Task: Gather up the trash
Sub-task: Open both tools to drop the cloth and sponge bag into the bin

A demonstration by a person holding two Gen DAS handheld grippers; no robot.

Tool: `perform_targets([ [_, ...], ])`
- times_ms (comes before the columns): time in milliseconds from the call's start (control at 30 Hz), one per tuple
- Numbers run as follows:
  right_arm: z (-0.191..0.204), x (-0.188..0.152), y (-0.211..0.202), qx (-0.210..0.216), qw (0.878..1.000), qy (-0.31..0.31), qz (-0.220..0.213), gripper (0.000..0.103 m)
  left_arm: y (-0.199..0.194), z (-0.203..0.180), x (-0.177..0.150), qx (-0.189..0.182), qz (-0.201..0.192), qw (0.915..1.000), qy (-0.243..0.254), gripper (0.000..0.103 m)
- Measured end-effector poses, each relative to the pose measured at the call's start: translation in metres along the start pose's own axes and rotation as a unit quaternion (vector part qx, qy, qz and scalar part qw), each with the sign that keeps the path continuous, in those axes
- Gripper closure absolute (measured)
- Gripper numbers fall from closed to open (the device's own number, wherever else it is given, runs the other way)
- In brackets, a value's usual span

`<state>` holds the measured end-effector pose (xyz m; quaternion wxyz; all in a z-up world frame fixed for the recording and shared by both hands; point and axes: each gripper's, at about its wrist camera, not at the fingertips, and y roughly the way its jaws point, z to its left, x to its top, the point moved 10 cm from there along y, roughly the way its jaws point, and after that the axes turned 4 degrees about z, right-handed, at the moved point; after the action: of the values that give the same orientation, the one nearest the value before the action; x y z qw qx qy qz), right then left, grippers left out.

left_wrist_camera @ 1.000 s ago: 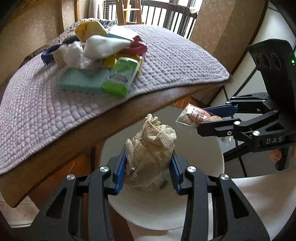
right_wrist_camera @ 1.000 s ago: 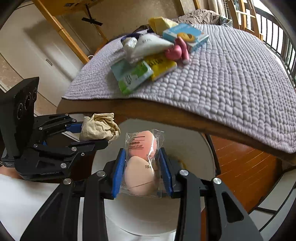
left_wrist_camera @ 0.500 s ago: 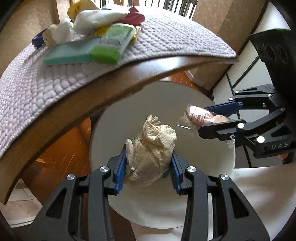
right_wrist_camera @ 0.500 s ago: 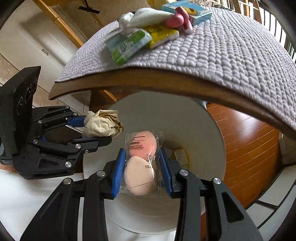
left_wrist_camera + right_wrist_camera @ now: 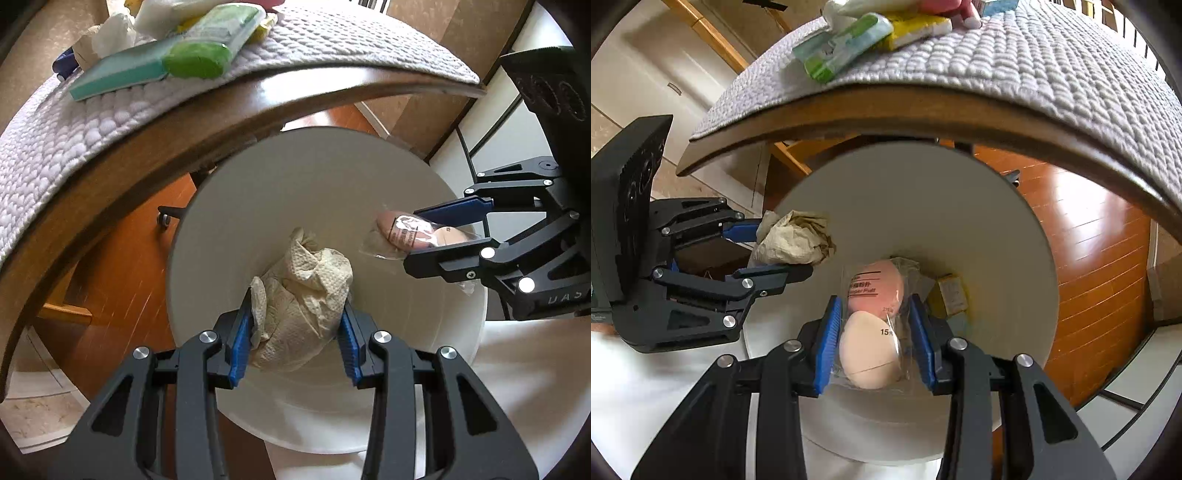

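Observation:
My left gripper [image 5: 295, 314] is shut on a crumpled beige paper towel [image 5: 303, 291] and hangs over the mouth of a round white bin [image 5: 314, 177]. My right gripper [image 5: 875, 325] is shut on a clear packet of two makeup sponges [image 5: 871, 321], one pink and one beige, also above the white bin [image 5: 923, 192]. Each gripper shows in the other's view: the right gripper [image 5: 436, 236] with its packet [image 5: 402, 232] at the right, the left gripper [image 5: 775, 251] with the paper towel [image 5: 794, 240] at the left. A small yellow box [image 5: 951, 295] lies at the bin's bottom.
Above the bin curves a wooden table edge [image 5: 147, 147] under a quilted grey mat [image 5: 1034, 62]. On the mat lie a teal box [image 5: 118, 72], a green-ended wipes pack [image 5: 210, 44], a yellow pack [image 5: 919, 29] and white tissue [image 5: 110, 33]. Wooden floor [image 5: 1097, 258] surrounds the bin.
Both grippers have sunk toward the bin with their loads still held. The table edge has risen in both views and the bin's mouth now fills the middle.

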<state>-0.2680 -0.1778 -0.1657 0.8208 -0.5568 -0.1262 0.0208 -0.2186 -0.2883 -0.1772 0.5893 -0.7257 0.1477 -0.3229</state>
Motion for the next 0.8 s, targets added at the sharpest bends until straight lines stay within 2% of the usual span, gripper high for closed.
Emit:
perform_targets([
  [100,0.0,-0.002,0.005,-0.001,1.0,0.002,0.005,0.066,0.007,-0.004,0.007,0.001,0.005,1.0,0.001,0.06],
  [200,0.001,-0.004,0.01,-0.004,1.0,0.006,0.012,0.063,0.021,-0.013,0.012,-0.002,0.013,0.9999,0.002,0.055],
  [267,-0.003,-0.005,0.011,-0.014,1.0,0.015,0.012,0.043,0.025,-0.017,0.015,-0.004,0.017,0.9998,0.003,0.045],
  [333,-0.004,-0.004,0.011,-0.011,1.0,0.024,0.007,0.041,0.025,-0.018,0.013,-0.004,0.015,0.9999,0.002,0.034],
  [467,-0.006,-0.003,0.01,-0.015,0.999,0.03,0.002,0.038,0.023,-0.021,0.013,-0.009,0.013,0.9999,-0.002,0.024],
  [500,-0.005,-0.002,0.009,-0.017,0.999,0.029,0.002,0.036,0.024,-0.023,0.014,-0.009,0.012,0.9999,-0.001,0.022],
  [567,-0.004,-0.001,0.006,-0.026,0.999,0.027,-0.002,0.025,0.024,-0.026,0.015,-0.006,0.011,0.9999,0.003,0.017],
  [667,-0.004,0.0,-0.003,-0.037,0.999,0.022,-0.01,0.018,0.019,-0.027,0.015,0.0,0.007,1.0,0.004,0.017],
  [800,-0.005,0.006,-0.024,-0.05,0.998,0.014,-0.029,0.016,0.004,-0.019,0.017,0.0,-0.008,0.9999,-0.008,0.017],
])
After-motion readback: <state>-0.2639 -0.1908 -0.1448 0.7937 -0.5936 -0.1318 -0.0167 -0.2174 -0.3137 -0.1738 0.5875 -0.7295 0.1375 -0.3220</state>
